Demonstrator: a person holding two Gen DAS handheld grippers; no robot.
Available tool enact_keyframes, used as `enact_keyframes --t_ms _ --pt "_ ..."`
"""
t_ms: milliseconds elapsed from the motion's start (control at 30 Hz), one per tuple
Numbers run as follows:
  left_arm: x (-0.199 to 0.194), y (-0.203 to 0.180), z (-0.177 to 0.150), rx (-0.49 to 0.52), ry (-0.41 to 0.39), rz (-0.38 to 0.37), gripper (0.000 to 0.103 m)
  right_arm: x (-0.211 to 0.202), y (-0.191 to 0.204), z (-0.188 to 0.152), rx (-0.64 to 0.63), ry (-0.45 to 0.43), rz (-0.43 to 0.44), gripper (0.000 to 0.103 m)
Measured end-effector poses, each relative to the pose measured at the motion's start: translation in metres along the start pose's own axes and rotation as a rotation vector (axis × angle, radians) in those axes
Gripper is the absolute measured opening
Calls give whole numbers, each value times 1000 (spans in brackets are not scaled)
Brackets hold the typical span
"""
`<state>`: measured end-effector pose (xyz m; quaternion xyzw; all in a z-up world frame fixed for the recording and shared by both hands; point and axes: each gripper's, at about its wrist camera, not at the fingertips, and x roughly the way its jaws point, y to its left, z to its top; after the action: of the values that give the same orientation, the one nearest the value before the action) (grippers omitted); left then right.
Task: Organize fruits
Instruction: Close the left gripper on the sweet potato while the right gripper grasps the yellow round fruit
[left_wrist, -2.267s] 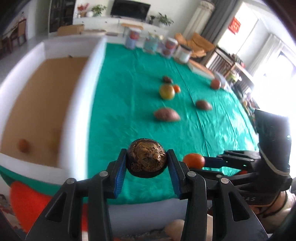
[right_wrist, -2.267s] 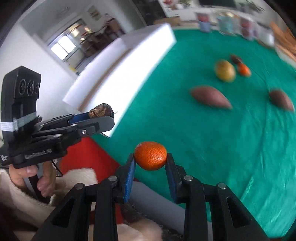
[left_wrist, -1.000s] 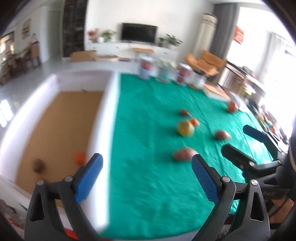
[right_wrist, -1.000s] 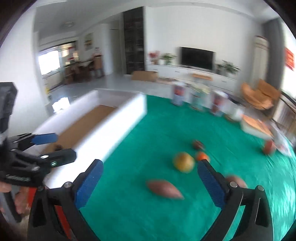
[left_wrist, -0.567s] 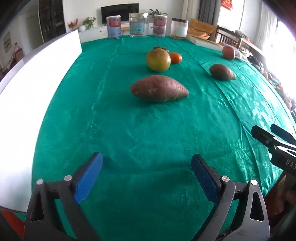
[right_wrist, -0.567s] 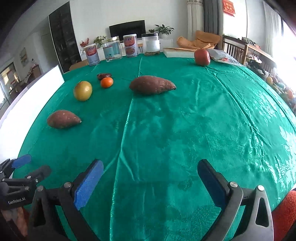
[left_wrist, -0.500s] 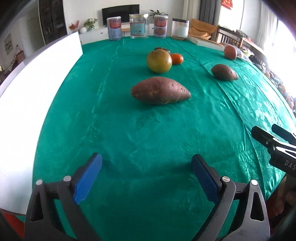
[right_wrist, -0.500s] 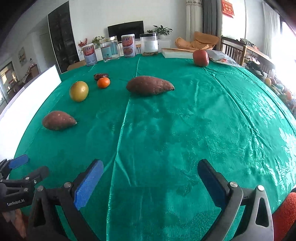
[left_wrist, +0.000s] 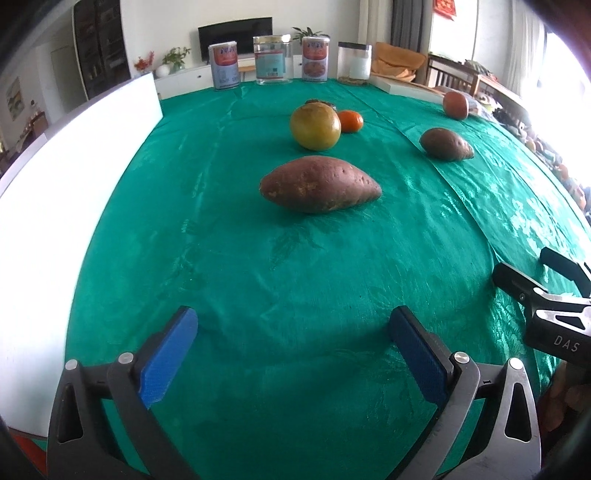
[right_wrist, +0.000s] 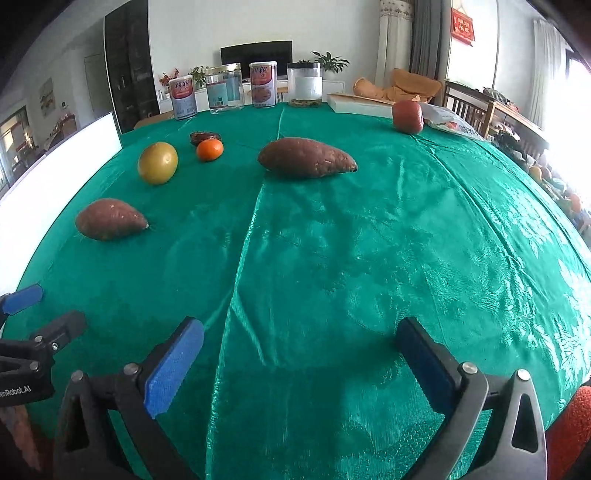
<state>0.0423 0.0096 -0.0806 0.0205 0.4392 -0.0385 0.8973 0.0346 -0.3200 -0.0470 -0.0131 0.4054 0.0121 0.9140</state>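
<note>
Both grippers are open and empty, low over the near edge of the green tablecloth. My left gripper (left_wrist: 295, 354) faces a sweet potato (left_wrist: 319, 183); behind it lie a yellow-green round fruit (left_wrist: 315, 126), a small orange (left_wrist: 350, 120), a second sweet potato (left_wrist: 446, 144) and a red fruit (left_wrist: 455, 105). My right gripper (right_wrist: 299, 360) faces the second sweet potato (right_wrist: 306, 157), with the first sweet potato (right_wrist: 109, 218), the yellow-green fruit (right_wrist: 157, 163), the orange (right_wrist: 209, 150), a dark fruit (right_wrist: 200, 136) and the red fruit (right_wrist: 407, 116) around it.
A white foam box wall (left_wrist: 55, 177) runs along the table's left side. Several cans and jars (left_wrist: 273, 59) stand at the far edge, with a flat white box (right_wrist: 360, 101) beside them. The right gripper's fingers (left_wrist: 532, 284) show at the left view's right edge.
Earlier, the left gripper held a dark fruit and the right an orange; both let go over the white box, opened, and dropped low toward the fruits. In the last half second they crept slightly forward.
</note>
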Motion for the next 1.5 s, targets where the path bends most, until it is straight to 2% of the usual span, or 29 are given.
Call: enact_keyframes --t_ms 267,433,567,767,900,967,1000,1033,1067,1100,1167,1267,1400,1500 --pt "0 3 1 32 8 -31 102 0 0 -1 2 -9 -1 103" --pt "13 6 23 171 119 -128 103 0 0 -1 2 -9 -1 103" --pt "29 5 44 225 175 -153 103 0 0 -1 2 -8 -2 103" --pt "54 2 76 215 176 -133 103 0 0 -1 2 -8 -3 103" --pt "61 -12 90 300 153 -99 102 0 0 -1 2 -8 -3 103" --pt "58 -19 92 356 121 -86 93 0 0 -1 2 -8 -4 103" --pt "54 -22 92 378 97 -89 75 0 0 -1 2 -8 -4 103" --pt "51 -23 92 383 92 -95 63 0 0 -1 2 -8 -4 103" --pt "50 -23 91 376 95 -94 47 0 0 -1 2 -8 -4 103" --pt "48 -20 89 352 92 -88 42 0 0 -1 2 -8 -3 103" --pt "44 -11 86 286 81 -80 41 0 0 -1 2 -8 -4 103" --pt "37 12 78 134 84 -62 41 1 0 0 3 3 -4 103" --pt "30 47 68 -53 75 8 41 3 0 7 6 94 -1 103" --pt "36 60 68 -115 65 24 43 10 5 15 21 124 -10 103"
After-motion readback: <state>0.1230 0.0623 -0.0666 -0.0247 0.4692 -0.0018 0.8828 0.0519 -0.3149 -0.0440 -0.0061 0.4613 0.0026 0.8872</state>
